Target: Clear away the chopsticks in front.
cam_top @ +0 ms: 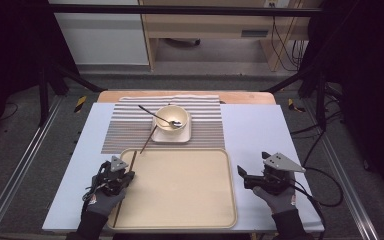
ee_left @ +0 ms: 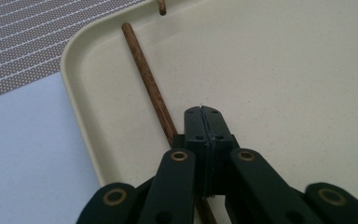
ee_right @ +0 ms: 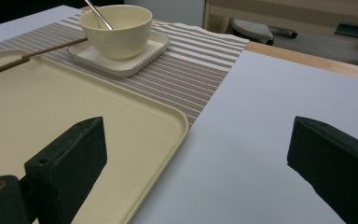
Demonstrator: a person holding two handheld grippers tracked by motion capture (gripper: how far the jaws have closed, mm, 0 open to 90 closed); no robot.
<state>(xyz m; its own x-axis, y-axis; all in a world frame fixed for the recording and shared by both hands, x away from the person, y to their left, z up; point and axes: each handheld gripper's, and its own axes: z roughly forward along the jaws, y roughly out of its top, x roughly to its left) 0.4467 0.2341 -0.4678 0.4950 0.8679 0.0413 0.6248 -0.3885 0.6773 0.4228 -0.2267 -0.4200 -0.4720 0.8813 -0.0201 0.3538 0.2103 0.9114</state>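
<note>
A cream tray (cam_top: 180, 210) lies at the table's near middle. A brown chopstick (cam_top: 125, 190) rests in it along the left rim. My left gripper (cam_top: 129, 175) hovers low over that chopstick. Its jaws are pressed together, and the chopstick (ee_left: 149, 74) passes beside and beneath them, not between the tips (ee_left: 203, 112). A second chopstick (cam_top: 149, 139) leans from the square plate (cam_top: 171, 136) to the tray's far rim. On the plate stands a cream bowl (cam_top: 172, 117) with a metal spoon (cam_top: 157, 116) in it. My right gripper (cam_top: 252, 164) stands open right of the tray, over bare table (ee_right: 200, 154).
A striped placemat (cam_top: 125, 130) lies under the plate at the far side of the pale blue table cover (cam_top: 260, 130). Black frame legs and cables stand around the table on the floor. The tray's wide middle (ee_right: 51, 102) is bare.
</note>
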